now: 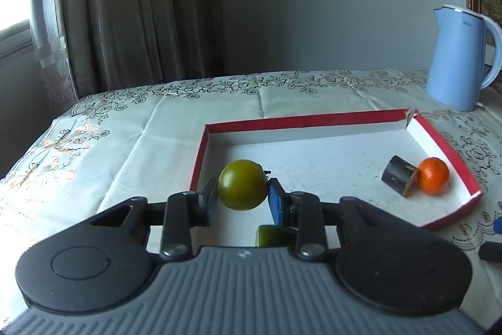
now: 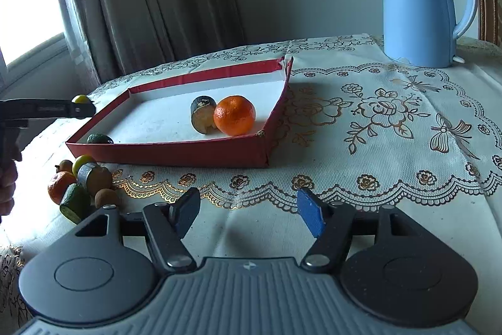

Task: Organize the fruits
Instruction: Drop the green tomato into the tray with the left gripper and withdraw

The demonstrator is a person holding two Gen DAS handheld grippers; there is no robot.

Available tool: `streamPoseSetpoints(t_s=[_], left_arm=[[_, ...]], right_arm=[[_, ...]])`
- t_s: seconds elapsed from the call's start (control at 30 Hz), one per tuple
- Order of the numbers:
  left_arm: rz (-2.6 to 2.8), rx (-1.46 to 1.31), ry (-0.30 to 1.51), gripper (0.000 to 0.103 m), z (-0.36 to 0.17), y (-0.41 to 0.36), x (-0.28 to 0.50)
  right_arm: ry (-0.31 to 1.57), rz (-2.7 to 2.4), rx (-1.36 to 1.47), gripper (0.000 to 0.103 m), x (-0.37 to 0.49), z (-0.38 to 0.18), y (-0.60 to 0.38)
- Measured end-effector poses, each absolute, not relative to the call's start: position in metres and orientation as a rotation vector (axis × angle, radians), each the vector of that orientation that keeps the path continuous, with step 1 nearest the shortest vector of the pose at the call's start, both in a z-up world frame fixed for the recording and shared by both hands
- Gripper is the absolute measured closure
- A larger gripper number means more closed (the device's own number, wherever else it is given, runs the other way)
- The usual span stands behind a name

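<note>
My left gripper (image 1: 242, 197) is shut on a round green fruit (image 1: 242, 189) and holds it above the near left corner of the red box (image 1: 200, 153). In the box lie an orange (image 1: 433, 175), a dark cut piece (image 1: 398, 179) and a green piece (image 1: 271, 236) under my fingers. In the right wrist view my right gripper (image 2: 248, 214) is open and empty above the tablecloth, in front of the red box (image 2: 188, 151). The left gripper (image 2: 80, 109) with its fruit shows at the left. A pile of fruits (image 2: 81, 184) lies at the box's near left corner.
A blue kettle (image 2: 423, 2) stands at the back right of the table; it also shows in the left wrist view (image 1: 461, 58). The embroidered tablecloth (image 2: 392, 121) covers the table. Curtains hang behind at the left. The table edge runs along the left.
</note>
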State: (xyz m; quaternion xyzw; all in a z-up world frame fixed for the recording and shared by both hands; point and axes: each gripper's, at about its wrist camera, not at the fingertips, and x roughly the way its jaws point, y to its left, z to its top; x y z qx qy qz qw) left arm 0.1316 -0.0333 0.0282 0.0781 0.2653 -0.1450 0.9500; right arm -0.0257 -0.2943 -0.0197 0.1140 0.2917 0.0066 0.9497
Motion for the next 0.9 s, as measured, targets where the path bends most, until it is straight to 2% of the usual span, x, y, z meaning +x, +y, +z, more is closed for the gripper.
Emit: streamPoseSetpoints(t_s=[0.47,0.53,0.57,0.67,0.87,0.9], left_arm=[[-0.313,0.201,0.585,0.072,0.007,-0.068,0.145],[-0.304,0.2,0.57,0.067,0.009,-0.066,0.142],[-0.3,0.197,0.562,0.062,0.011,-0.064,0.14],[-0.282,0.192,0.524,0.036,0.02,-0.057,0.129],[-0.232,0.157,0.489,0.035,0.033,-0.02,0.095],[-0.215,0.146,0.488,0.028,0.033,-0.01,0.088]], right_arm=[[0.58,0.045,0.31,0.032,-0.026,-0.02,-0.305],[0.579,0.047,0.316,0.032,-0.026,-0.021,-0.306],[0.579,0.047,0.317,0.032,-0.026,-0.021,-0.306],[0.579,0.048,0.317,0.032,-0.026,-0.021,-0.306],[0.575,0.051,0.333,0.032,-0.026,-0.021,-0.308],[0.574,0.051,0.333,0.032,-0.027,-0.021,-0.308]])
